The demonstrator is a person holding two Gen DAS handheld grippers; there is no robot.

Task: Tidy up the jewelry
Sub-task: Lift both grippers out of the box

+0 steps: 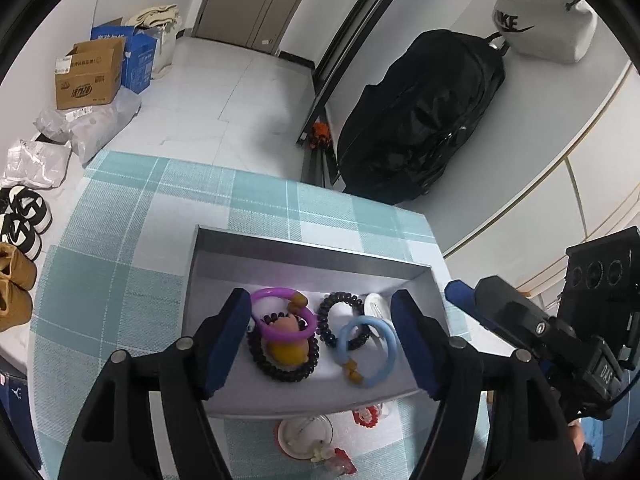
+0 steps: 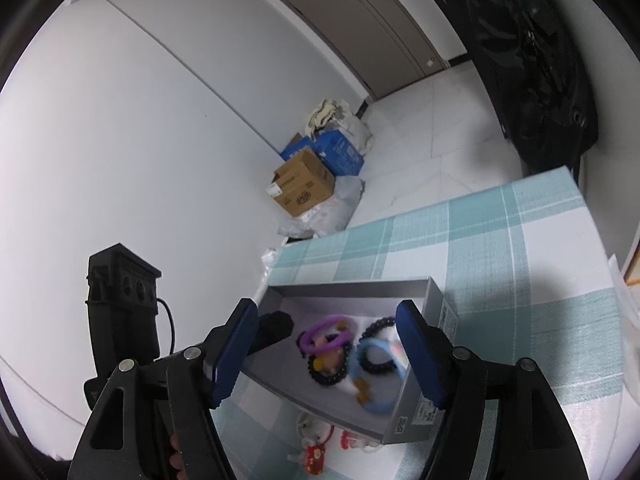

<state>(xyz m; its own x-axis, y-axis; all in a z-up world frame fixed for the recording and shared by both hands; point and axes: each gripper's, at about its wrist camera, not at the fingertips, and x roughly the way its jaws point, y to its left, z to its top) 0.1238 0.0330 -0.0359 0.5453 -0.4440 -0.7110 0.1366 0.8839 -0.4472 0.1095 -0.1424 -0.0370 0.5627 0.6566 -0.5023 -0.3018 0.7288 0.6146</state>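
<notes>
Both jaws wide, holding nothing; left gripper [image 1: 320, 336] above grey box [image 1: 312, 254]; best lowered straight, closing gently on purple ring [image 1: 282, 314] inside box

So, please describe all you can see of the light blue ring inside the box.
The light blue ring is a smooth, matte hoop, plastic or silicone by its look, with a small amber-brown charm at its near edge. It lies flat on the floor of the grey box, near the right wall. It overlaps a black coiled hair tie. Neither gripper touches it.
</notes>
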